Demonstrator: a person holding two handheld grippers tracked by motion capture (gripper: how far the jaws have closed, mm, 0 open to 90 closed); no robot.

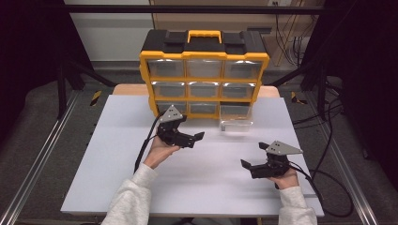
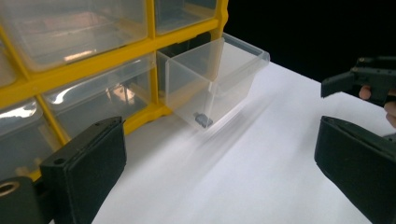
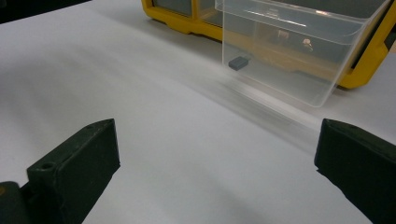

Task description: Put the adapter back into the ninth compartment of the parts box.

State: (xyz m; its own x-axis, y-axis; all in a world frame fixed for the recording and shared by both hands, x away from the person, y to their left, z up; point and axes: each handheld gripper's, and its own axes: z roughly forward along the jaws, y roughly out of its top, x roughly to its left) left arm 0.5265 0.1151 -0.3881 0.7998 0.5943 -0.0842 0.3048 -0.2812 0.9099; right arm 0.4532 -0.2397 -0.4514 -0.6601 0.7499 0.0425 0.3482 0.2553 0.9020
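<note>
Drawer pulled out of the yellow organizer, both grippers empty

The white table (image 1: 197, 183) carries the yellow organizer (image 1: 204, 70) at its far edge; its bottom-right clear drawer (image 1: 236, 117) stands pulled out — a small grey part (image 2: 203, 120) lies on its floor. The left gripper (image 1: 190, 133) hangs near the organizer's front, jaws spread wide, nothing between them; the right gripper (image 1: 253, 154) — released too — hovers well apart.
</note>
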